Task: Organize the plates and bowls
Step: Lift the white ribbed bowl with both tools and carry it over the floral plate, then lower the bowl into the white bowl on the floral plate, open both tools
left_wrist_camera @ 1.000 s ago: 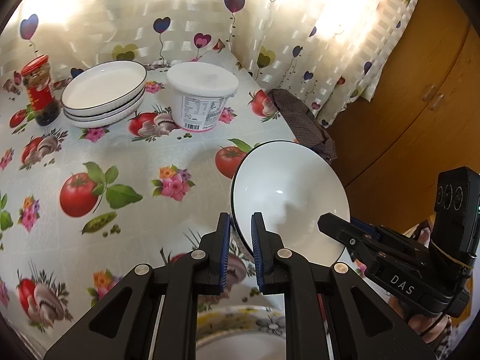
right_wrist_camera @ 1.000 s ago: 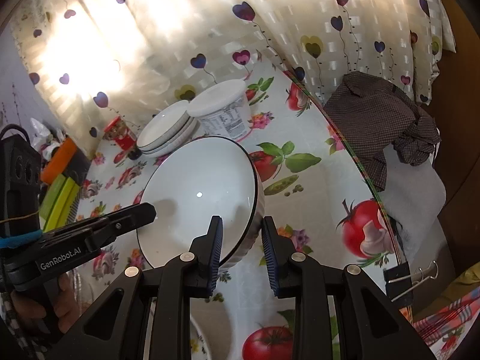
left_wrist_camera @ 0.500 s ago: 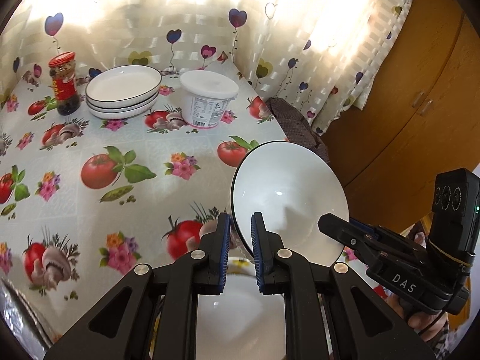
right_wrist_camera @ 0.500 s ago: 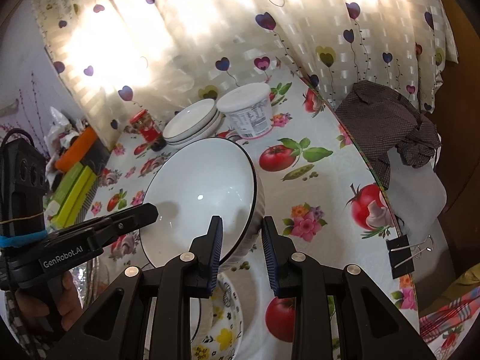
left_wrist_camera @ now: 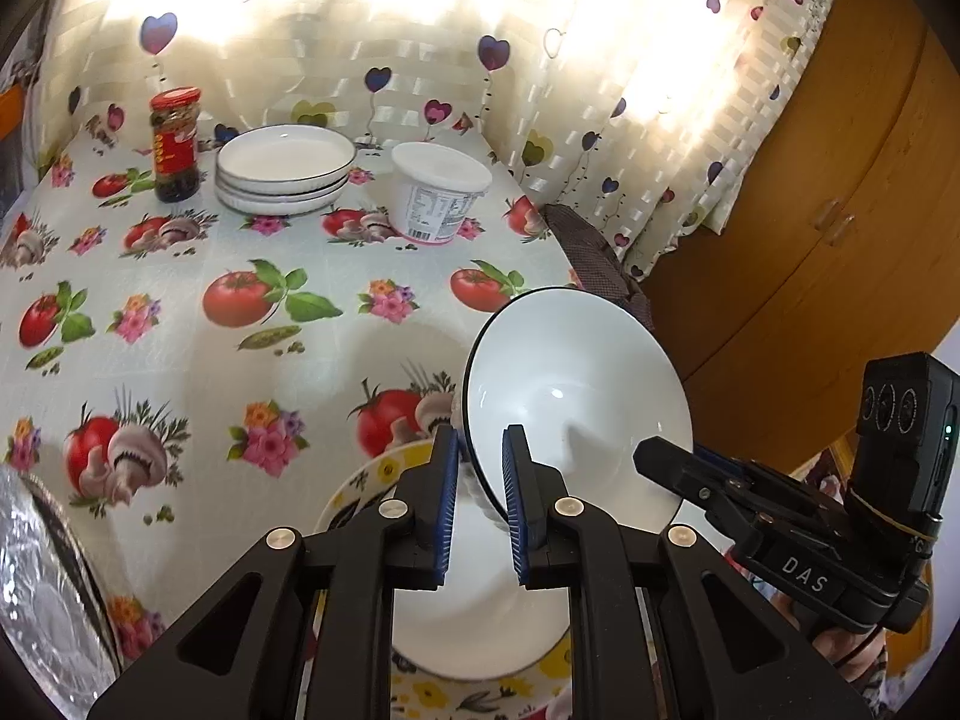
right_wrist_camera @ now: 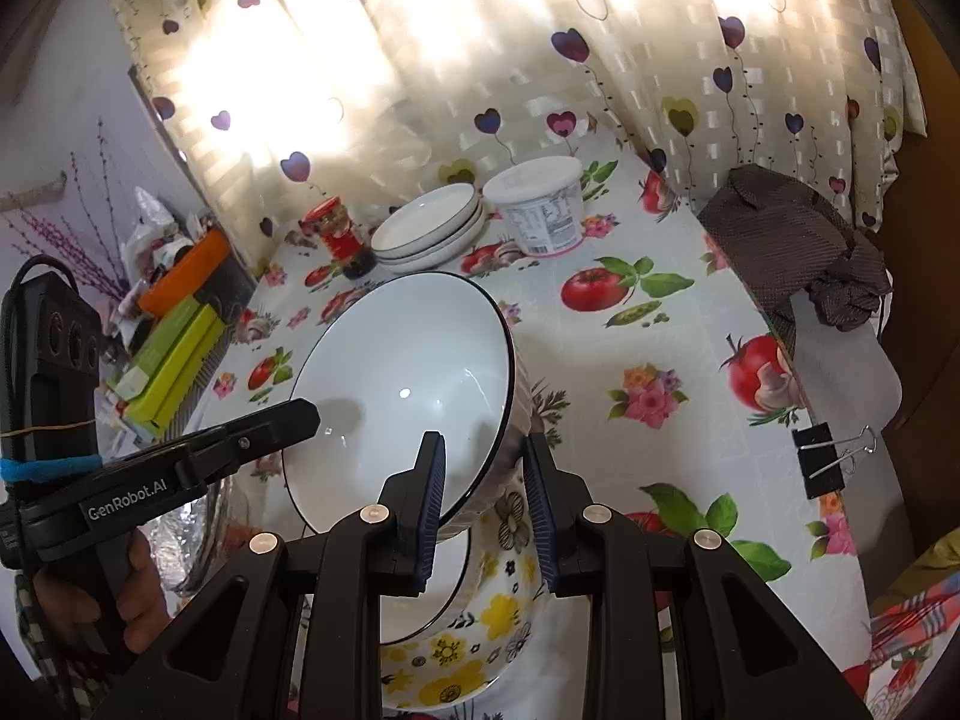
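Note:
A white bowl (left_wrist_camera: 576,396) with a thin black rim hangs tilted above the table, held from both sides. My left gripper (left_wrist_camera: 480,444) is shut on its left rim. My right gripper (right_wrist_camera: 486,444) is shut on the opposite rim, one pad inside and one against the ribbed outer wall. In the right wrist view the white bowl (right_wrist_camera: 408,384) faces the camera, and the left gripper (right_wrist_camera: 300,414) reaches in from the left. Directly beneath stands a yellow-flowered bowl (left_wrist_camera: 372,474), also visible as the flowered bowl (right_wrist_camera: 480,648). A stack of white plates (left_wrist_camera: 285,165) sits at the far end.
Next to the plates stand a white lidded tub (left_wrist_camera: 438,192) and a red-capped jar (left_wrist_camera: 174,144). A foil-covered dish (left_wrist_camera: 36,600) lies near left. A brown cloth (right_wrist_camera: 792,246) and a binder clip (right_wrist_camera: 822,459) mark the table's right edge, with a wooden cabinet (left_wrist_camera: 810,210) beyond.
Both grippers have drawn back toward the near edge with the white bowl between them. The plates and tub look farther off, and the flowered bowl has come into view underneath.

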The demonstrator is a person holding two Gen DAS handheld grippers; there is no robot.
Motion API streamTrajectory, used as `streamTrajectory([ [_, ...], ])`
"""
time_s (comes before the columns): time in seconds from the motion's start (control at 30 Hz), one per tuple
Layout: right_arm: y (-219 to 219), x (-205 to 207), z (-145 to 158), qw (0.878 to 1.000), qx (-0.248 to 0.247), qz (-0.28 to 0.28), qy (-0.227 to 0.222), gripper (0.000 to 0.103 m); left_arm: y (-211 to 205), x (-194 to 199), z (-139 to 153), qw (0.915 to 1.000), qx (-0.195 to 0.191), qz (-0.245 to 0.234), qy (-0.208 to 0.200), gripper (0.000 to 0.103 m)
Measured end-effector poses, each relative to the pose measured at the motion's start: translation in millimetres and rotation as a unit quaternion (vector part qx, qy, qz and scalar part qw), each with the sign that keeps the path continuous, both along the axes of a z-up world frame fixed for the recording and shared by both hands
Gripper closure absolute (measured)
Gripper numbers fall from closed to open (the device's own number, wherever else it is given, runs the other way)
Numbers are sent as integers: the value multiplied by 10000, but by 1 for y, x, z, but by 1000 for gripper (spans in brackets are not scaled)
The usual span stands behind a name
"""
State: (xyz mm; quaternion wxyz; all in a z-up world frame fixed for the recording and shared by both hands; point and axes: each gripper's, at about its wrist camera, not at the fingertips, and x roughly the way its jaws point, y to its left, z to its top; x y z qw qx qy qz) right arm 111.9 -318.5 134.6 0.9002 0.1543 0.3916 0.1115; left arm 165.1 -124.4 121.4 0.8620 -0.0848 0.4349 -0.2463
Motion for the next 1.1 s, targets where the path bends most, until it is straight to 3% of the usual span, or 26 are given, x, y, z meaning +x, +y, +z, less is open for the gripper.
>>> streamTrajectory([
  [0.33, 20, -10, -10, 9997, 103, 203, 61, 77, 24, -16, -10, 9996, -64, 249, 99, 88],
  [1.1, 37, -25, -25, 9995, -115, 276, 110, 77, 38, -35, -31, 9989, -31, 365, 283, 88],
])
